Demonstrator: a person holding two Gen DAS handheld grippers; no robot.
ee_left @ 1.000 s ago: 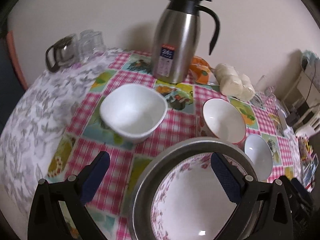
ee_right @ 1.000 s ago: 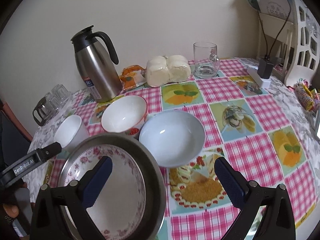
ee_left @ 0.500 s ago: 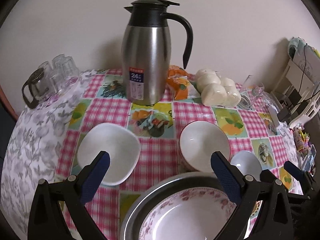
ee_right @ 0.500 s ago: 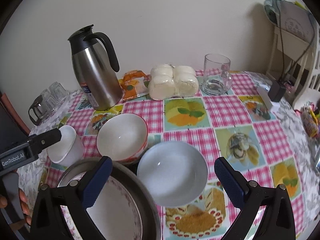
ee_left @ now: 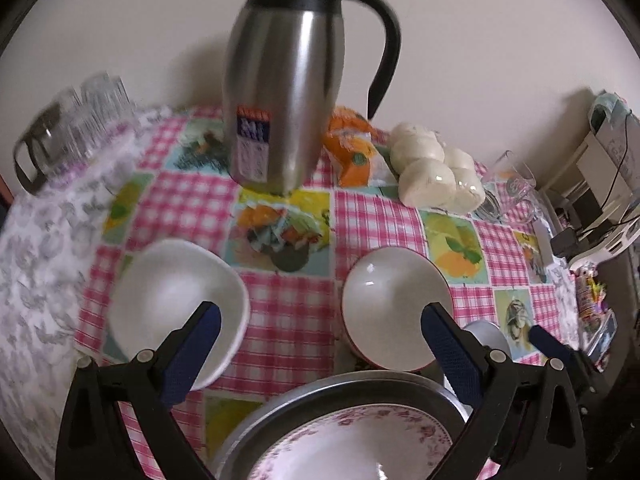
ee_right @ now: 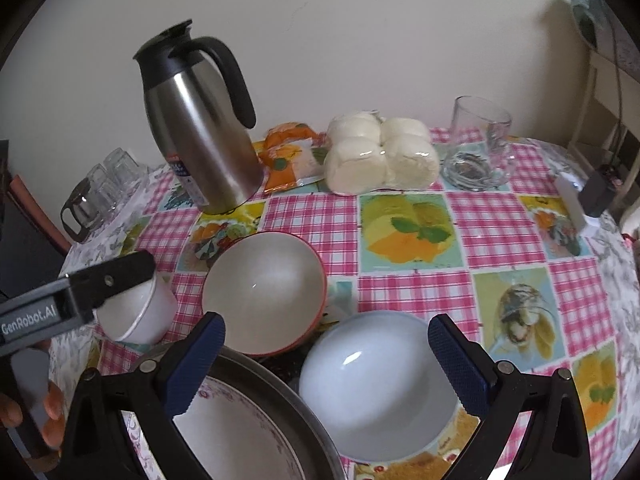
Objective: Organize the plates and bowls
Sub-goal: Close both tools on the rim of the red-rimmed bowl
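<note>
Hovering with both grippers spread and empty, I am seeing the square white bowl (ee_left: 176, 308) lying just beyond my left gripper (ee_left: 316, 356), toward its left finger; right gripper (ee_right: 326, 360) is nearer the pale blue bowl (ee_right: 380, 384).

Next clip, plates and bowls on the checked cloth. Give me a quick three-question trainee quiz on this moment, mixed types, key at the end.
1. True or false: the left gripper is shut on the square bowl.
2. Which bowl lies between the right gripper's open fingers in its own view? A) red-rimmed bowl B) pale blue bowl C) square bowl
3. Fill in: the floral plate sits inside a ____ pan.

Key
1. False: its jaws are wide open and hold nothing.
2. B
3. metal
</note>
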